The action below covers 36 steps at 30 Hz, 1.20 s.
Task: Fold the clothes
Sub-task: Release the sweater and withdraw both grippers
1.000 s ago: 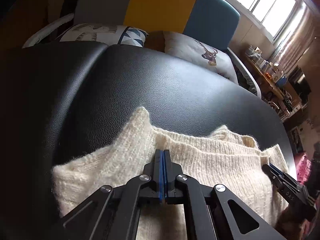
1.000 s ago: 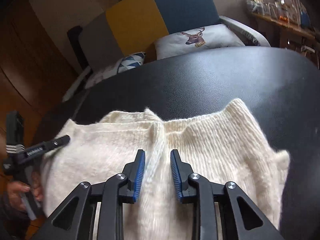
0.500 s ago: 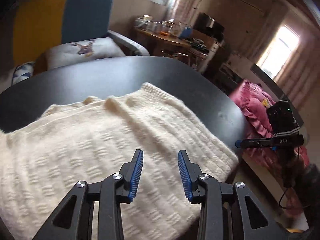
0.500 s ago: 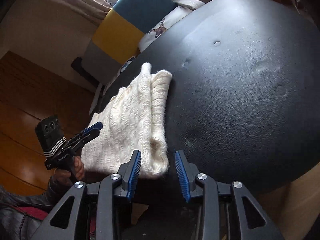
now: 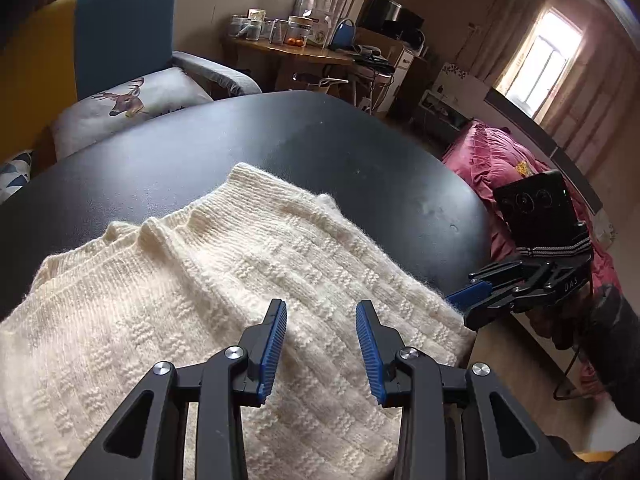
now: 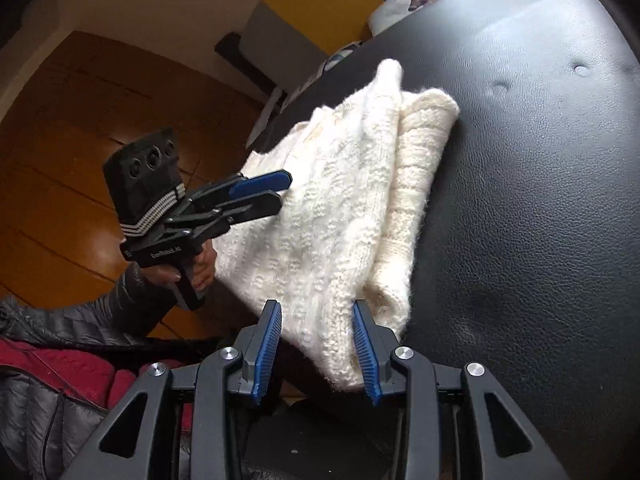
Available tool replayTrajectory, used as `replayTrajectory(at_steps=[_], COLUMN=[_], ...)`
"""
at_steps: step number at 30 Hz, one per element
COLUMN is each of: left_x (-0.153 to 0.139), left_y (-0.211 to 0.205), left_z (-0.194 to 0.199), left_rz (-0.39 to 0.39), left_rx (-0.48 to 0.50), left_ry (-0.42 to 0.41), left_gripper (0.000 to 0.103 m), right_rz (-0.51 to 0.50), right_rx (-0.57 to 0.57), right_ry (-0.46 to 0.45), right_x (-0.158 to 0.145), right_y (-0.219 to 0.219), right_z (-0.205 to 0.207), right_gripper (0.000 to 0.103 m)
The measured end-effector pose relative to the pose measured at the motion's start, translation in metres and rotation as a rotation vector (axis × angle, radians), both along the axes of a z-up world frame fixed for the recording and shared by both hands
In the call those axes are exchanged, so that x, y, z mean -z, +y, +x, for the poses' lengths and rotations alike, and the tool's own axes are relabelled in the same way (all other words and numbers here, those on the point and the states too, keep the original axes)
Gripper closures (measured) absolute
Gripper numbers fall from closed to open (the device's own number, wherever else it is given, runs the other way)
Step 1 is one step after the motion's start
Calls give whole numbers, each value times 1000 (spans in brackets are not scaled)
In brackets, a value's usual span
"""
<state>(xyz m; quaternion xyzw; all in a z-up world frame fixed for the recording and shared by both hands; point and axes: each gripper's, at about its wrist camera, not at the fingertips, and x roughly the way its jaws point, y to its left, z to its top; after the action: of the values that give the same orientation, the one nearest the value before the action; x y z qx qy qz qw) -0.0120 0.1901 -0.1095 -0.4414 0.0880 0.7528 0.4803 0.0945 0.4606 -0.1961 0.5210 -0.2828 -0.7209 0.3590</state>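
Where daylight enters, black padded table [image 5: 280,140], folded cream sweater [image 5: 200,300], left gripper [image 5: 320,332] and right gripper [image 6: 316,332] fingers released.

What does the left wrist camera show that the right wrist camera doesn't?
Only the left wrist view shows the wooden desk with jars, the pink bedding and the side window. Only the right wrist view shows the wood floor and the hand holding the left gripper. Both show the cream sweater on the black table, the deer cushion, and both grippers open, including the right gripper.
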Motion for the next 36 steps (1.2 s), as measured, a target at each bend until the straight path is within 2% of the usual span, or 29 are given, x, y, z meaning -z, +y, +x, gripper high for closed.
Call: replayTrajectory(at_steps=[5, 12, 15, 16, 19, 22, 25, 27, 30, 31, 33, 36], left_x=[1, 4, 20, 27, 32, 41, 47, 47, 45, 43, 32, 3], left_y=[12, 35, 54, 59, 65, 78, 84, 82, 79, 77, 71, 52], left_z=[2, -6, -19, -25, -33, -30, -27, -29, -32, -31, -28, -20], left_rz=[-1, -11, -82, -111, -66, -81, -68, -57, -38, -32, -16, 41], left_rx=[56, 106, 80, 55, 27, 20, 3, 1, 1, -3, -17, -40], left_ry=[12, 20, 16, 3, -77, -65, -23, -26, -38, -36, -26, 45], left_gripper=[65, 60, 60, 60, 60, 57, 55, 54, 54, 54, 55, 53], right_rz=[-31, -89, 42, 54, 22, -21, -41, -33, 20, 43, 97, 197], right_rx=[-131, -292, -431, -432, -400, -336, -280, -252, -210, -194, -159, -73], right_ry=[-28, -27, -62, -82, -114, -121, -109, -106, -108, -106, -91, -49], right_x=[3, 7, 15, 17, 27, 37, 38, 37, 27, 20, 4, -23], right_y=[-10, -46, -68, -66, -54, -43, -37, -35, -32, -30, -22, -1], right_z=[-8, -15, 5, 9, 19, 24, 30, 34, 38, 40, 46, 57], right_gripper=[65, 65, 72, 73, 76, 85, 86, 86, 83, 76, 68, 66])
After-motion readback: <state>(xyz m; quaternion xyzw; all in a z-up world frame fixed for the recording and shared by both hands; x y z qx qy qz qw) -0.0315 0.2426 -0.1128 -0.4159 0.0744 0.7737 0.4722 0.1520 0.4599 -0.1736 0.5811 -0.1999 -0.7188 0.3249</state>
